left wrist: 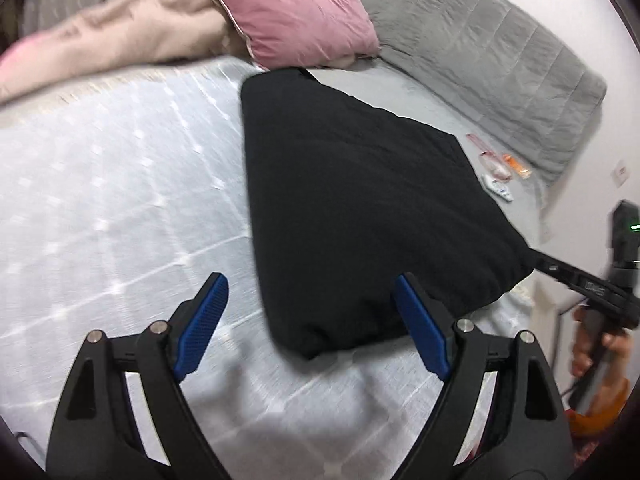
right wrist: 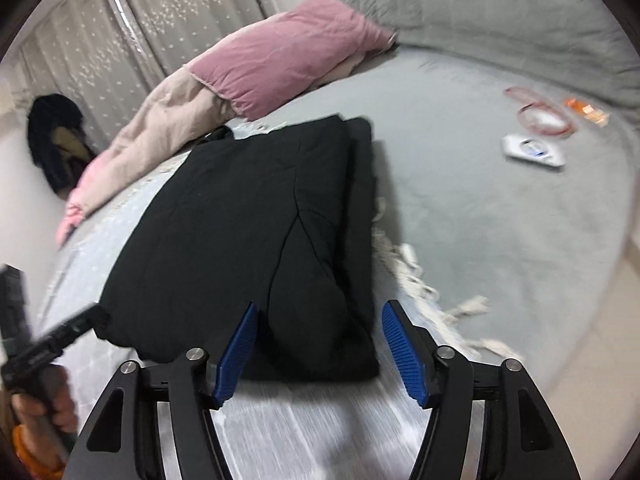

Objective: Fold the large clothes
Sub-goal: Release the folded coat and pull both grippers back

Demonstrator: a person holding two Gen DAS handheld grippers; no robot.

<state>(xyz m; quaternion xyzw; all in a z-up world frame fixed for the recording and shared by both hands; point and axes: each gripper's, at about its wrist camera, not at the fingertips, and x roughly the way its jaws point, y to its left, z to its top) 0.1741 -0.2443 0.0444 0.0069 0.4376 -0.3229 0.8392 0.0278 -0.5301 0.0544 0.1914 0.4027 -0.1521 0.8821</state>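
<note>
Garment [right wrist: 248, 240], black and folded into a thick rectangular bundle, lies on the pale checked blanket [left wrist: 120, 184] that covers the near part of the bed [right wrist: 480, 220], close to the blanket's fringed edge [right wrist: 404, 264]. The left gripper [left wrist: 312, 320] hangs above the blanket at the bundle's near corner, its blue pads spread wide with nothing between them. The right gripper [right wrist: 316, 344] is likewise spread wide, its pads flanking the bundle's near end; whether they touch the cloth cannot be told. In the left wrist view the right gripper's black finger reaches the bundle's far corner. A pink pillow [right wrist: 288, 52] and a beige quilt [right wrist: 160, 120] lie along the bed's far edge, and a grey quilted cover [left wrist: 500, 60] runs along the head edge. On the grey sheet near that cover lie a white flat packet [right wrist: 534, 150], a coiled red cord [right wrist: 540, 114] and a small orange item [right wrist: 586, 110]; none sits inside any container. Dark clothing [right wrist: 56, 140] hangs against the wall by the curtains [right wrist: 160, 12].
</note>
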